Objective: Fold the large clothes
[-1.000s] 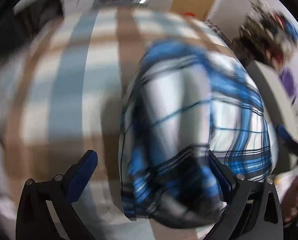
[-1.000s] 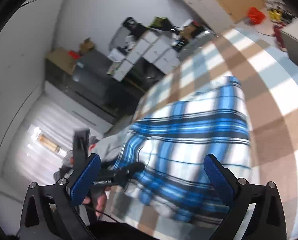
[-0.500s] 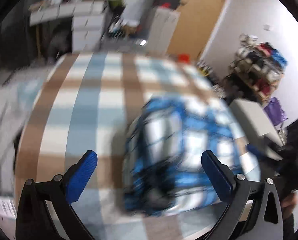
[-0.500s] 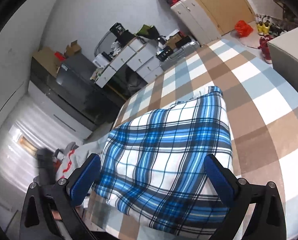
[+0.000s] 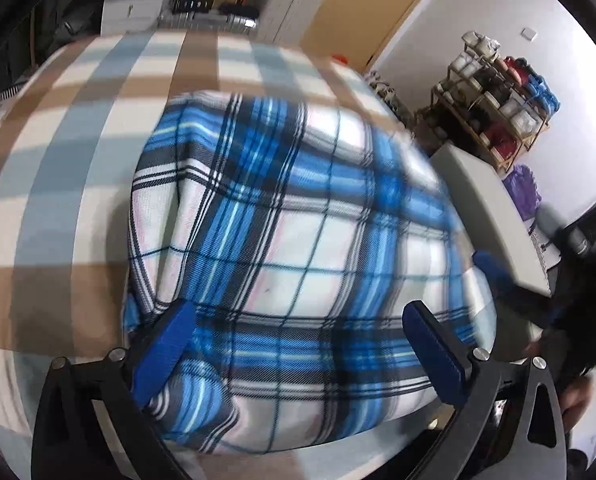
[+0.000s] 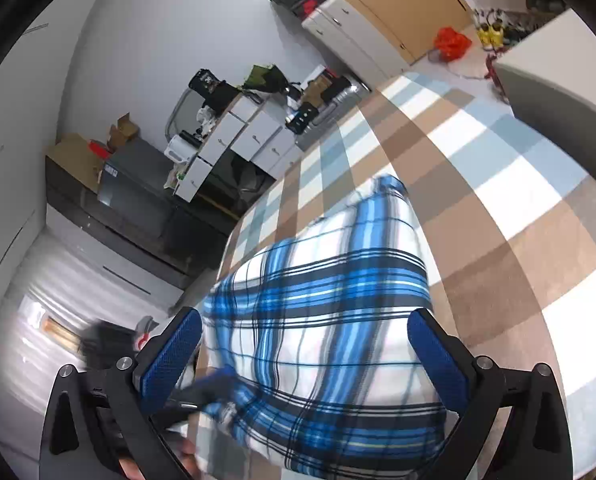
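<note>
A blue, white and black plaid garment lies folded into a thick rectangle on the brown, white and pale-blue checked bed cover. My left gripper hovers low over the garment's near edge, open, its blue pads spread wide with nothing pinched. In the right wrist view the garment stretches away from my right gripper, which is open above its near end. The left gripper's blue fingertip shows at the garment's near-left corner. The right gripper's fingertip shows blurred past the garment's right edge.
A grey box-like block stands right beside the bed. Behind it is a shelf rack of stored things. White drawers, a dark cabinet and a wooden wardrobe line the far walls. A red bag lies on the floor.
The left gripper drew back from the garment half a second ago, then came down close over its near edge again. The right gripper stayed open and shifted slightly.
</note>
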The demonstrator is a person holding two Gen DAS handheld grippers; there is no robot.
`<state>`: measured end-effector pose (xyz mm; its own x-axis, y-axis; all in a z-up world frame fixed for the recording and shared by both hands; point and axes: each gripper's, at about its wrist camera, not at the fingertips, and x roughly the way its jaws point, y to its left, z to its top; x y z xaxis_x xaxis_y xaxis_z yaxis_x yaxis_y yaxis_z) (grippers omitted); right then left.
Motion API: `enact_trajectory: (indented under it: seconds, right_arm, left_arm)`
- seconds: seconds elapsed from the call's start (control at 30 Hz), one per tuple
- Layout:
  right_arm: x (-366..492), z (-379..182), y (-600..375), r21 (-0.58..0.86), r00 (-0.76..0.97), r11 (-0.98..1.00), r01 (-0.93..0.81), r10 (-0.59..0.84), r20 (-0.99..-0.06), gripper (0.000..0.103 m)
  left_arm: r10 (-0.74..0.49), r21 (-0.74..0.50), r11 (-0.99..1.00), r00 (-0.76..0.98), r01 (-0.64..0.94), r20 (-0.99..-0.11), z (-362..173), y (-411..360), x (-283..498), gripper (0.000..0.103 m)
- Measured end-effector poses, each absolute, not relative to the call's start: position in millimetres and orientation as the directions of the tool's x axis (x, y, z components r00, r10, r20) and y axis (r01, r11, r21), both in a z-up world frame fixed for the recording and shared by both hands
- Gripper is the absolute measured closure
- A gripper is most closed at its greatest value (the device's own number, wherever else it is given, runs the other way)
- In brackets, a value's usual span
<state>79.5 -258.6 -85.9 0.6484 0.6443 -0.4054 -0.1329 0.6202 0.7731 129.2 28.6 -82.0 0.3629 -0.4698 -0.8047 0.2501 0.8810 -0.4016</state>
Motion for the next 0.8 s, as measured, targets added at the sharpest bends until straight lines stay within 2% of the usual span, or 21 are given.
enact_trajectory:
  seconds: [0.2,0.3,0.33,0.4,0.53,0.57,0.63,0.73,0.8]
  right_arm:
    - [76.4,-75.6,-250.1,0.762,0.668,0.628,-0.161,0.637,-0.384,0.0]
    - [85.2,-58.9,-237.1,0.722,0.67,0.671,-0.168,0.615,-0.416,0.0]
    - [93.7,-52.8,-228.8,0.7,0.651,0.694,-0.171,0.613,-0.449,0.0]
    - [121.2,-39.3,-202.7,0.608,0.568,0.773,-0.182,0.587,-0.577,0.0]
    - [169.9,-18.4,-151.0,0.345,0.54,0.92,-0.187,0.39,-0.746,0.0]
    - [189.2,-23.9,-129.7,0.286,0.464,0.936,-0.206,0.351,-0.814,0.0]
    - [208.9,-42.9,-100.1,0.229,0.343,0.94,-0.251,0.308,-0.888,0.0]
    - [222.0,-71.9,-61.7,0.043,0.305,0.955,-0.293,0.136,-0.942,0.0]
    - [227.9,-85.9,-54.2,0.01,0.31,0.961,-0.276,0.099,-0.946,0.0]
  left_arm:
    - [-0.47,-0.393,0.88,0.365,0.266,-0.804,-80.2,38.0,122.6,0.003]
    - [-0.502,-0.441,0.864,0.357,0.243,-0.788,-84.0,43.6,124.0,0.003]
    - [-0.516,-0.46,0.856,0.352,0.235,-0.781,-84.1,46.6,124.7,0.003]
    - [-0.53,-0.477,0.848,0.346,0.23,-0.775,-89.3,39.3,114.3,0.003]
    - [-0.547,-0.497,0.837,0.338,0.227,-0.766,-90.3,44.1,110.0,0.003]
    - [-0.551,-0.503,0.835,0.337,0.223,-0.764,-91.1,46.3,108.3,0.003]
    - [-0.548,-0.506,0.837,0.333,0.209,-0.767,-93.4,49.7,106.7,0.003]
    - [-0.546,-0.514,0.837,0.323,0.186,-0.773,-97.4,54.9,105.8,0.002]
    - [-0.508,-0.491,0.86,0.32,0.138,-0.799,-103.0,60.1,107.2,0.002]
